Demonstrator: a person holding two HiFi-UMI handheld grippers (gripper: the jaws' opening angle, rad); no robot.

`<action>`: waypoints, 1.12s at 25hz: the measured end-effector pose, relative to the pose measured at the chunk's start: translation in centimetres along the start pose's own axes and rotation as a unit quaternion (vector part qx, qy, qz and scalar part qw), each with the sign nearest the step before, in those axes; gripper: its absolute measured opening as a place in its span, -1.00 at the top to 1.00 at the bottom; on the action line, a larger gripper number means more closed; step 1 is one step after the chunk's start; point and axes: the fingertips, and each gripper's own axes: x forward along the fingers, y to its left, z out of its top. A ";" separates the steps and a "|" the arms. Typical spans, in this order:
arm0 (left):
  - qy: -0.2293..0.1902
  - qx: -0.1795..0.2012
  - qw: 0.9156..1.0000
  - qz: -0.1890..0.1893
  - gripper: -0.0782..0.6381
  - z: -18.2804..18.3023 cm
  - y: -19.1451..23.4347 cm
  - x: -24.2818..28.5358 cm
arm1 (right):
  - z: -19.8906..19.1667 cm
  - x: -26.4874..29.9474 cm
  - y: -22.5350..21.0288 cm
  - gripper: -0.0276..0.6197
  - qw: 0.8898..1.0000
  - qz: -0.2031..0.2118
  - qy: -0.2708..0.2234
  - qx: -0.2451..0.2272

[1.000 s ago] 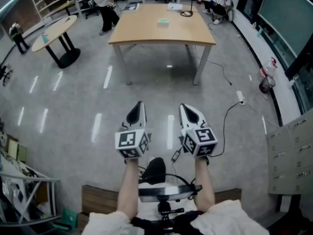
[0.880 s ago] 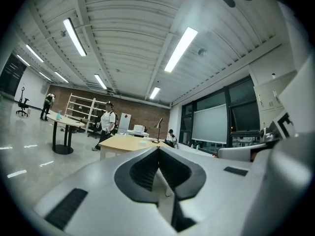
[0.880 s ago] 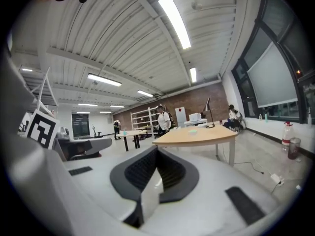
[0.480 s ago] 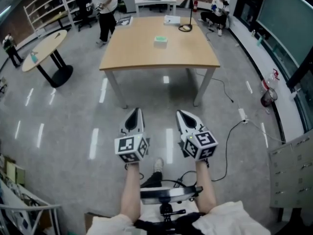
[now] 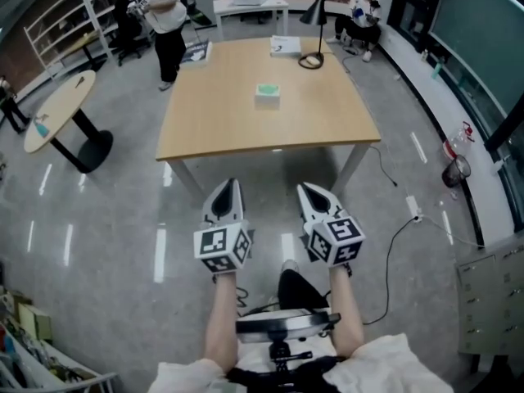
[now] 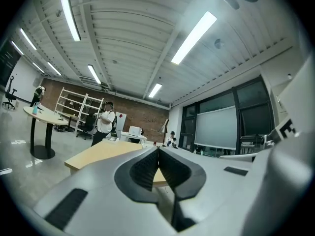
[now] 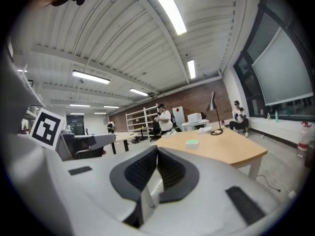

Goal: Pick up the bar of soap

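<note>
A pale green bar of soap (image 5: pixel 267 92) lies near the middle of a wooden table (image 5: pixel 221 133) ahead of me; it shows small in the right gripper view (image 7: pixel 192 143). My left gripper (image 5: pixel 228 188) and right gripper (image 5: pixel 307 191) are held side by side above the floor, just short of the table's near edge. Both have their jaws closed together with nothing between them. In the left gripper view the gripper (image 6: pixel 158 150) points over the table (image 6: pixel 101 154); the soap is hidden there. In the right gripper view the gripper (image 7: pixel 157 149) aims toward the table (image 7: pixel 231 152).
A black desk lamp (image 5: pixel 314 23) and papers (image 5: pixel 285 46) sit at the table's far end. A person (image 5: pixel 164 19) stands at the far left corner, another (image 5: pixel 363 11) sits at the back right. A round table (image 5: pixel 56 121) is on the left. Cables (image 5: pixel 409 219) cross the floor on the right.
The table and soap have come closer and lower in the head view as I walk toward them. Both grippers keep their shut pose and place relative to me.
</note>
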 end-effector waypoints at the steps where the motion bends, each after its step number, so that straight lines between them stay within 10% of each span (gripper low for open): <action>1: 0.004 -0.001 1.000 -0.002 0.74 -0.2 0.5 1.8 | 0.1 1.6 -1.0 0.89 1.000 -0.002 0.002 0.001; 14: 0.022 -0.012 1.000 0.015 0.74 0.2 8.3 31.5 | 4.5 27.6 -16.9 0.79 0.999 0.028 0.025 -0.013; 28: 0.069 -0.026 0.997 -0.001 0.74 -1.7 14.2 51.8 | 5.3 47.0 -25.4 0.67 0.994 0.054 0.090 -0.042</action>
